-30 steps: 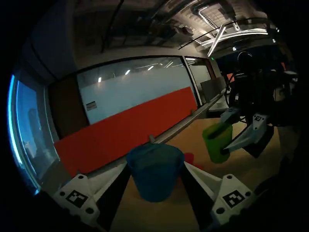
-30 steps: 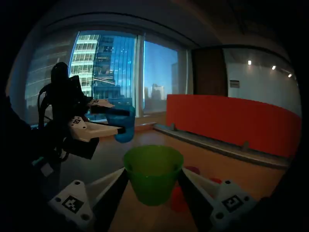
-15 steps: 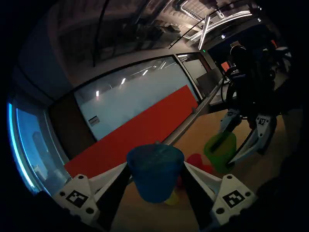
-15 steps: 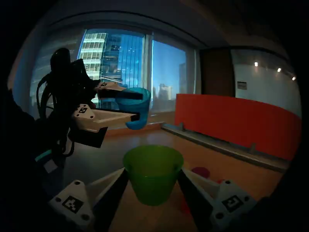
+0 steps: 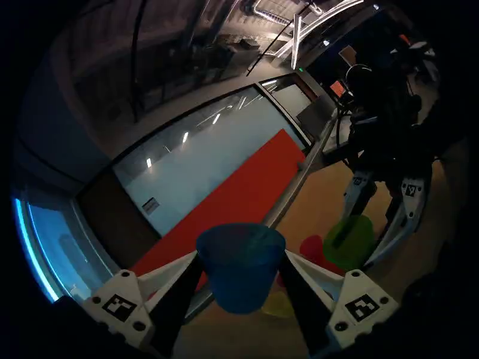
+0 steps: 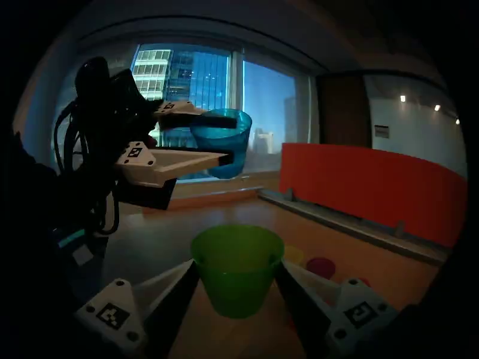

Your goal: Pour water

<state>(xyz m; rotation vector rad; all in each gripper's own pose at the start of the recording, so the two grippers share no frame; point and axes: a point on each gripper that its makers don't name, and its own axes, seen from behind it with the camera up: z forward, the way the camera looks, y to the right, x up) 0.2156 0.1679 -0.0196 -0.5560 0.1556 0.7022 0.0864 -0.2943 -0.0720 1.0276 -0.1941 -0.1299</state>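
A blue cup sits between the fingers of my left gripper, which is shut on it. A green cup is held the same way by my right gripper. In the right gripper view the blue cup hangs high and to the left of the green cup, close to upright, in the left gripper. In the left gripper view the green cup is lower right, held by the right gripper. I cannot see water in either cup.
A wooden table lies below both cups. A yellow cup and a red cup stand on it beyond the green cup. An orange wall panel runs along the far side, and large windows are behind the left gripper.
The left gripper has lifted the blue cup higher and brought it closer to the green cup. The left gripper view has rolled further. The green cup has stayed almost still.
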